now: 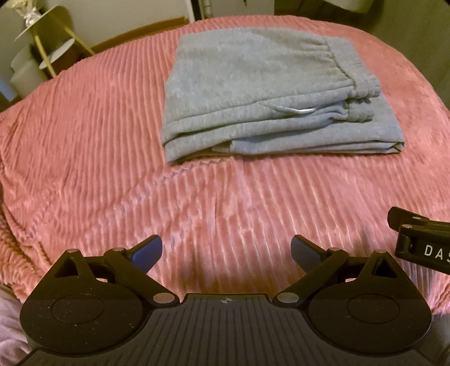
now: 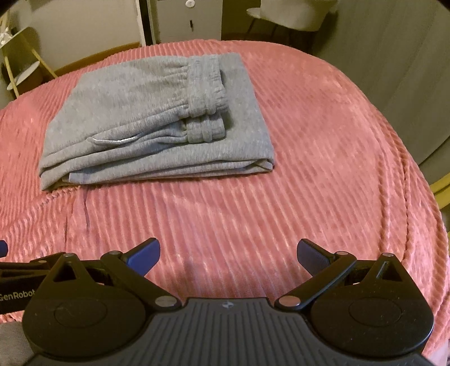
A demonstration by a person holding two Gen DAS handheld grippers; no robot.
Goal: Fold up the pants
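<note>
Grey sweatpants (image 1: 270, 93) lie folded in a flat stack on the pink ribbed blanket (image 1: 112, 174), waistband on top at the right. They also show in the right wrist view (image 2: 152, 124), left of centre. My left gripper (image 1: 226, 252) is open and empty, well short of the pants, over bare blanket. My right gripper (image 2: 227, 256) is open and empty too, also back from the pants. The right gripper's body shows at the right edge of the left wrist view (image 1: 422, 239).
A gold and white side stand (image 1: 47, 48) stands beyond the bed at the far left. A white cabinet (image 2: 188, 19) and a pale chair (image 2: 292, 14) stand behind the bed. The blanket edge drops off at the right (image 2: 407, 197).
</note>
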